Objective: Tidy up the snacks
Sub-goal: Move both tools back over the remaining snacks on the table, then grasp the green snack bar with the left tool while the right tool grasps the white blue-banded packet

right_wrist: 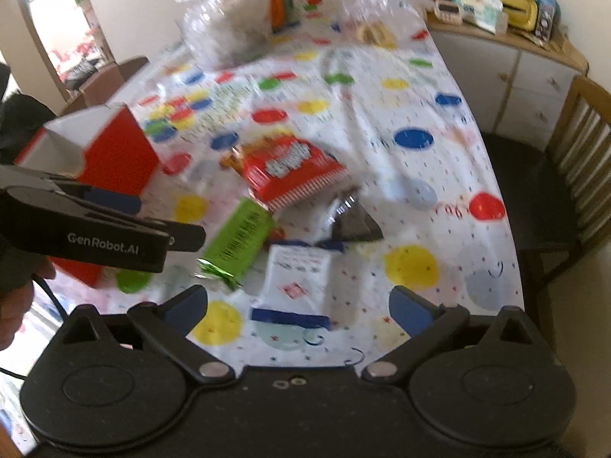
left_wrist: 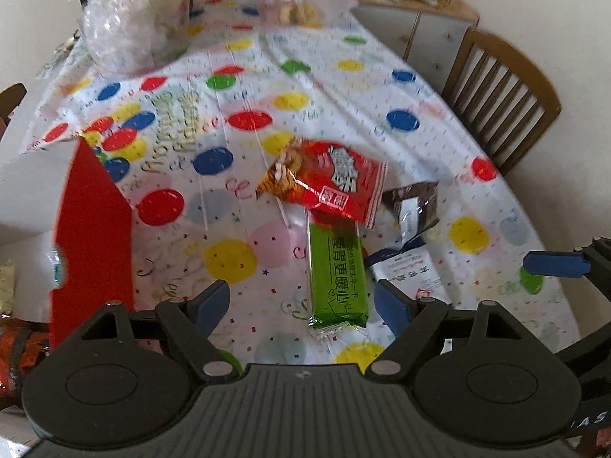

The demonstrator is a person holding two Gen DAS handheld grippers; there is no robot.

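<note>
1. My left gripper (left_wrist: 301, 305) is spread wide with nothing between its blue pads, hovering over the near end of the green snack bar (left_wrist: 338, 274), which lies lengthwise on the spotted tablecloth (left_wrist: 420, 87).
2. My right gripper (right_wrist: 298, 309) is likewise open and empty, hanging just above the white and blue packet (right_wrist: 296, 278). I judge each tool is lined up for its own pick.
3. The red snack packet (left_wrist: 328, 179) overlaps the far end of the green bar, so I'd expect the bar to drag it if pulled.
4. A dark wrapper (left_wrist: 414, 206) sits just beside them, touching the white packet's far edge.
5. The red box (right_wrist: 114, 152) stands open on the left, near the pile; it looks like the likely destination, with some packets already beside it.
</note>
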